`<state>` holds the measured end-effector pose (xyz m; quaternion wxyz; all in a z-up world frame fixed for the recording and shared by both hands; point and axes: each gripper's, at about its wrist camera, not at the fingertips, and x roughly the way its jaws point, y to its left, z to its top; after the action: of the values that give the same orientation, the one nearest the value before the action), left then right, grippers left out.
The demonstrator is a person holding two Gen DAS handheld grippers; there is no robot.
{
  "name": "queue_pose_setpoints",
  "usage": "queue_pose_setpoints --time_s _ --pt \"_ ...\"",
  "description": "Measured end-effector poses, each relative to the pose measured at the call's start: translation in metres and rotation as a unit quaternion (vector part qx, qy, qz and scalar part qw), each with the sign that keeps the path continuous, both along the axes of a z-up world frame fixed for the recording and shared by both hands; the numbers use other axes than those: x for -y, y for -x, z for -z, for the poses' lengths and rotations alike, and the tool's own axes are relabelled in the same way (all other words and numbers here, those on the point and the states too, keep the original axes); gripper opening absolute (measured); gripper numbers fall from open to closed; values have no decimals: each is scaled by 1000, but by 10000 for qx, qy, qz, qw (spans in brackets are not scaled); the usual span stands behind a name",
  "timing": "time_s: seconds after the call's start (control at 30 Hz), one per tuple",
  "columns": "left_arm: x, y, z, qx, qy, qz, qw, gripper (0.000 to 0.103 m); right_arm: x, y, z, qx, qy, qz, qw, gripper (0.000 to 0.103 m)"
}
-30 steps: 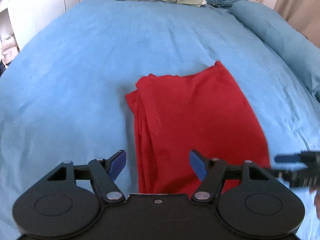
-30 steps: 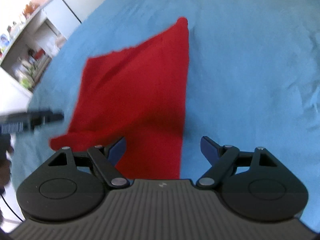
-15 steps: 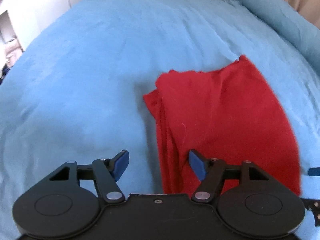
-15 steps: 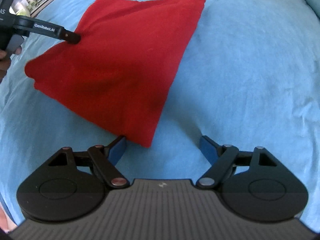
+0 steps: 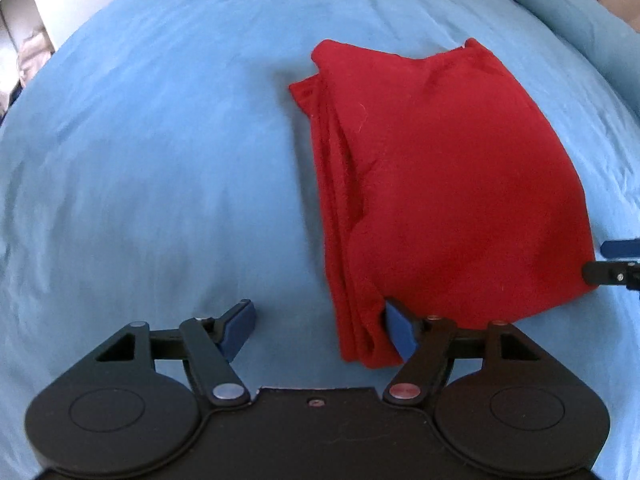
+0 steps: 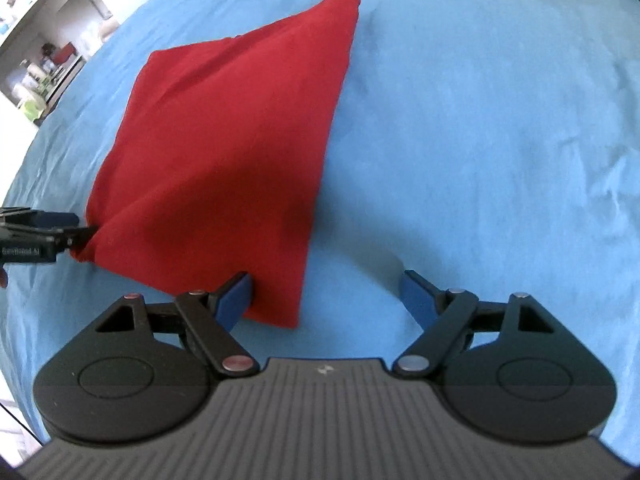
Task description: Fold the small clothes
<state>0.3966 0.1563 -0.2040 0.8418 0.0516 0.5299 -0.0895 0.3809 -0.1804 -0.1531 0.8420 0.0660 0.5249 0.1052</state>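
A folded red garment (image 5: 440,184) lies on the blue bedspread (image 5: 140,160); its layered edges face left in the left wrist view. My left gripper (image 5: 320,328) is open at the garment's near left corner, its right fingertip (image 5: 400,332) touching the cloth. In the right wrist view the garment (image 6: 224,152) lies ahead and left. My right gripper (image 6: 326,294) is open at the near right corner, its left fingertip (image 6: 234,298) against the cloth. Each gripper shows at the other view's edge: the right one (image 5: 616,264), the left one (image 6: 40,236).
A blue bolster or rolled duvet (image 5: 580,12) runs along the bed's right side. White shelving with small items (image 6: 36,60) stands beyond the bed's left edge. Bare bedspread lies left of the garment (image 5: 120,220) and right of it (image 6: 500,140).
Both grippers have come down to the garment's near edge, one at each near corner. The garment has shifted right in the left wrist view. Both stay open.
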Motion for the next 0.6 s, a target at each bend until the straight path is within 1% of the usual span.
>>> queue_pose_setpoints --time_s 0.03,0.07,0.1,0.17,0.2,0.27,0.3,0.37,0.4,0.43,0.53,0.57,0.6 --pt "2 -1 -4 -12 -34 12 10000 74 0 0 0 6 5 -32 10000 97" --pt "5 -4 -8 -27 31 -14 10000 74 1 -1 -2 -14 17 -59 10000 97" --pt "4 -7 -18 19 192 -46 9998 75 3 -2 -5 -32 3 -63 10000 97" --pt "0 -13 -43 276 588 -114 9978 89 8 -7 -17 0 -122 -66 9999 97" --pt "-1 -18 -54 447 714 -161 9963 101 10 -8 -26 42 -166 -56 9998 97" --pt "-4 -31 -70 793 875 -231 9927 103 15 -15 -43 106 -264 -49 9996 97" --pt "-3 -43 -71 799 907 -187 9925 103 19 -20 -50 109 -366 -51 9993 98" --pt "1 -69 -59 569 930 -166 9939 103 26 -34 -59 71 -597 -17 9982 100" --pt "1 -83 -48 386 1042 -159 9937 101 29 -44 -60 49 -678 11 9977 100" --pt "2 -92 -37 207 1190 -157 9926 96 31 -54 -58 -4 -761 36 9971 100" --pt "2 -116 -4 -302 1527 -325 9873 82 34 -82 -41 -179 -952 189 9951 100" --pt "2 -121 7 -430 1560 -390 9860 80 34 -87 -34 -231 -1067 264 9937 100" --pt "0 -121 11 -463 1593 -410 9853 79 35 -94 -25 -318 -1229 384 9912 99"
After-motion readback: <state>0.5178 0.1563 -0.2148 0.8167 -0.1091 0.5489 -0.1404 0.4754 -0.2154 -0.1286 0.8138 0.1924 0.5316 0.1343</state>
